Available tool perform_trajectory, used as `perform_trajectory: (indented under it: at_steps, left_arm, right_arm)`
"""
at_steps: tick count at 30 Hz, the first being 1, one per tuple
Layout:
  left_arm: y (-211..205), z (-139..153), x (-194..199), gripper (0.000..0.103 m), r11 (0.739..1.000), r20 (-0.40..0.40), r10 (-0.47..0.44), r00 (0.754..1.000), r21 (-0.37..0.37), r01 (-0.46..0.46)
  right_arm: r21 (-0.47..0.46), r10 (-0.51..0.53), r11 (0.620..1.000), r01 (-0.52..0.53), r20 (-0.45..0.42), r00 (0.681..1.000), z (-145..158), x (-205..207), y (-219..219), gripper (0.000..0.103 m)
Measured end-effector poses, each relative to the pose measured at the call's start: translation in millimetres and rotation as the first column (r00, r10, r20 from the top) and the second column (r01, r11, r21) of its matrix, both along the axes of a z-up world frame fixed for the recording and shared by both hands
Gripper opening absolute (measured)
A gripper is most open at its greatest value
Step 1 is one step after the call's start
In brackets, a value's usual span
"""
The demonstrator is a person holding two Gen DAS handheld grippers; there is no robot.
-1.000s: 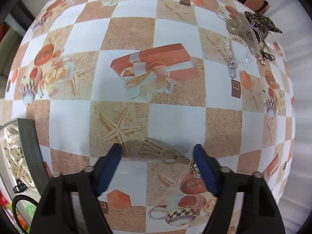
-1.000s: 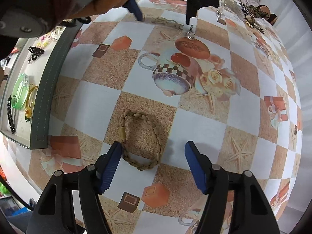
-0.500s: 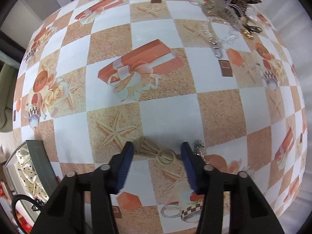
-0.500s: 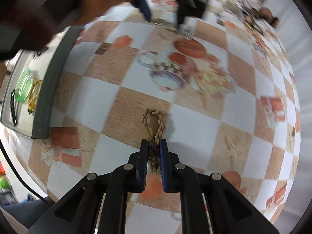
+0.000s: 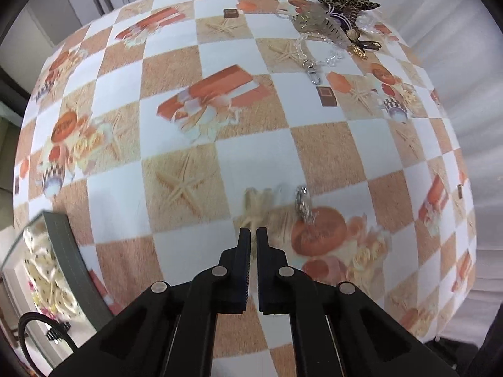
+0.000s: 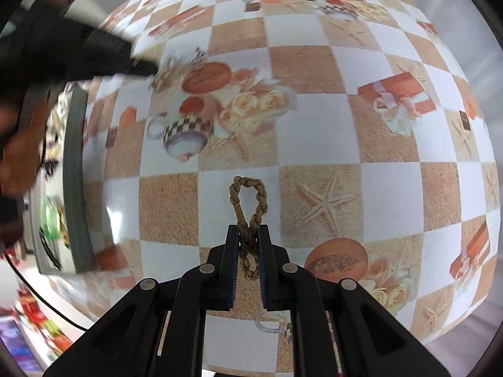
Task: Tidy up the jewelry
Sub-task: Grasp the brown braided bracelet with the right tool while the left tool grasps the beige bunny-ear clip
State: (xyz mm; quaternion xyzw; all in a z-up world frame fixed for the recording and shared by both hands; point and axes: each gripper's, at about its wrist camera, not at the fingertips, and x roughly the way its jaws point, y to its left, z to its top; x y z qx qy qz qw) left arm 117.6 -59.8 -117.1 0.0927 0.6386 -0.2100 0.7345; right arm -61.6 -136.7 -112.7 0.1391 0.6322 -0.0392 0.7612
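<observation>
Braided bracelet [image 6: 250,220] sits pinched in your right gripper [image 6: 248,248], left gripper [image 5: 253,245] clenched on a blurry hair clip [image 5: 256,202], both bound for the tray [image 6: 75,169].

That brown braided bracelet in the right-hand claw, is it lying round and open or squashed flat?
Squashed. The right gripper is shut on the braided bracelet, pinching its sides together so only a narrow loop pokes out ahead of the fingers.

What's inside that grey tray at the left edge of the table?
In the right wrist view, the grey tray holds a green bangle and a black beaded strand, both blurred. The person's hand covers the tray's far end, so anything there is hidden.
</observation>
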Motion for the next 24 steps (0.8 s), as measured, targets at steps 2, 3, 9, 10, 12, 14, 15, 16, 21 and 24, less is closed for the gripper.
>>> perform_trajectory:
  at_steps: [2,3,9,10,12,14,15,16,21,24]
  left_arm:
    - [7.1,1.5,-3.5,0.008,1.000,-0.005,0.002,1.000,-0.008,-0.002]
    - [10.8,1.6,-5.1,0.008,1.000,-0.007,0.004,1.000,-0.008,-0.005]
    - [33.8,4.4,1.4,0.009,0.998,-0.011,0.060,0.998,-0.006,-0.060]
    - [34.5,3.8,2.5,0.019,0.998,-0.018,0.066,0.998,-0.006,-0.066]
    - [30.1,3.7,2.6,0.087,0.998,0.002,0.045,0.999,0.033,-0.045]
    - [23.9,9.0,-0.9,0.103,0.997,0.075,0.020,0.997,0.067,-0.025]
    - [19.3,9.9,-3.4,0.103,0.997,0.092,-0.014,0.996,0.083,0.007]
    - [15.3,8.1,-3.1,0.103,0.996,0.088,-0.029,0.996,0.087,0.021]
    - [-5.2,-11.6,0.9,0.103,0.988,0.074,-0.085,0.994,0.136,0.075]
    - [-15.0,-24.3,4.8,0.100,0.983,0.063,-0.120,0.991,0.151,0.109]
  right_arm:
    - [0.013,-0.021,1.000,0.021,0.005,1.000,5.0,2.4,-10.1,0.012]
    - [0.016,-0.027,1.000,0.027,0.006,1.000,6.1,3.1,-12.2,0.012]
    - [0.022,-0.050,0.999,0.050,0.006,0.999,5.1,2.1,-12.3,0.012]
    - [0.023,-0.052,0.998,0.052,0.006,0.999,6.7,0.5,-16.4,0.012]
    - [0.025,-0.055,0.998,0.055,0.006,0.998,8.9,1.1,-19.4,0.012]
    - [0.024,-0.057,0.998,0.057,0.006,0.998,6.3,1.8,-14.0,0.012]
    - [0.024,-0.059,0.998,0.059,0.007,0.998,6.1,2.1,-13.6,0.012]
    - [0.025,-0.063,0.998,0.063,0.007,0.998,6.9,1.0,-15.4,0.012]
    - [0.021,-0.078,0.997,0.078,0.003,0.997,8.1,-1.4,-21.9,0.012]
    - [0.020,-0.090,0.996,0.090,0.004,0.996,9.7,-2.9,-25.1,0.012]
